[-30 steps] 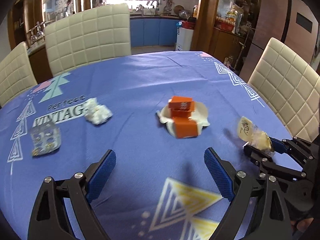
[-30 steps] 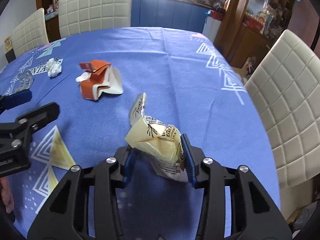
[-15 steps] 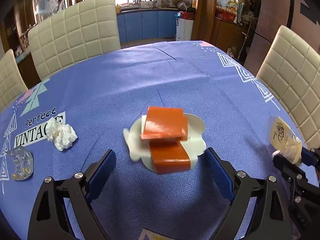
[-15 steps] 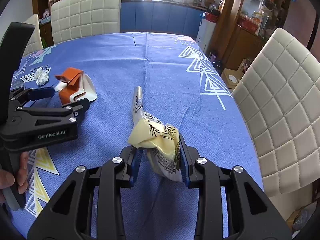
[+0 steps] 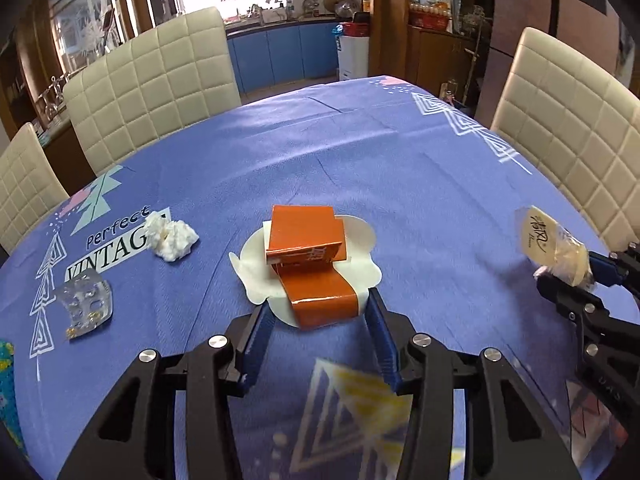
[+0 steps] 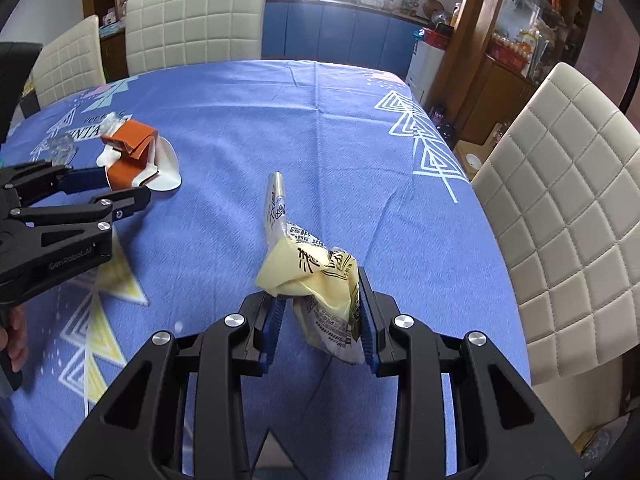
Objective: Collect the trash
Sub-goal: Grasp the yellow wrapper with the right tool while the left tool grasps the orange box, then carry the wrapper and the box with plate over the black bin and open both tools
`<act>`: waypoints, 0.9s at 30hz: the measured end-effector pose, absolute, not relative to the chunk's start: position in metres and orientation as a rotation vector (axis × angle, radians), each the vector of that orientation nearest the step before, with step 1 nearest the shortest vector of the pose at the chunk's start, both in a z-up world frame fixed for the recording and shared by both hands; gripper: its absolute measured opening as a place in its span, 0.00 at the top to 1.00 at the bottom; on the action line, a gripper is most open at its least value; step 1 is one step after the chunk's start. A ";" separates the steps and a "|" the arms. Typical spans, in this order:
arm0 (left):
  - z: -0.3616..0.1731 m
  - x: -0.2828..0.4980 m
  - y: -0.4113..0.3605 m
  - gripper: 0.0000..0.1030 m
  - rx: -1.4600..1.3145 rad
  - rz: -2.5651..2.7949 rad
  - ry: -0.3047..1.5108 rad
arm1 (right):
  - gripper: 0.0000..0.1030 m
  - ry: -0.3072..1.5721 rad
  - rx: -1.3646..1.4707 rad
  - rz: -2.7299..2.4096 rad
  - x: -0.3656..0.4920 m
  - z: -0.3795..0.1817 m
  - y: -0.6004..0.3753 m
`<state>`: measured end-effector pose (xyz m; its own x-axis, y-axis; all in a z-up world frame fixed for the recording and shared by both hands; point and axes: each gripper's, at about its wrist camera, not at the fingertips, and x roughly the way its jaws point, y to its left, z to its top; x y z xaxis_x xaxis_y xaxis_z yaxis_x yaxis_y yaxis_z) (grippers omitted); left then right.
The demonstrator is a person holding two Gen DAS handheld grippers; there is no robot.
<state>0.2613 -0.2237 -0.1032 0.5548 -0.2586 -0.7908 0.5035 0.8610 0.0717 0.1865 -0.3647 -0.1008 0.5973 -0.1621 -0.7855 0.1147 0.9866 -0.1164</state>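
An unfolded orange and white carton (image 5: 310, 264) lies flat on the blue tablecloth (image 5: 360, 152). My left gripper (image 5: 320, 320) has its blue fingers on either side of the carton's near end, narrowed around it but not pressing it. It also shows in the right wrist view (image 6: 120, 192) beside the carton (image 6: 132, 156). My right gripper (image 6: 320, 312) is shut on a crumpled yellow snack wrapper (image 6: 316, 276) and holds it above the table. The wrapper (image 5: 556, 248) and right gripper (image 5: 568, 276) show at the right of the left wrist view.
A crumpled white tissue (image 5: 172, 236) and a clear blister pack (image 5: 86, 304) lie on the cloth to the left. Cream quilted chairs (image 5: 156, 80) stand around the table, one at the right edge (image 6: 568, 220). The table edge runs close on the right.
My left gripper has moved forward to the carton and its fingers have narrowed around the carton's near end. My right gripper still holds the wrapper, nearly still.
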 end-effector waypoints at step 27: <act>-0.069 0.050 -0.285 0.56 0.479 -0.694 0.749 | 0.66 0.897 -0.062 -0.235 -0.029 -0.073 -0.397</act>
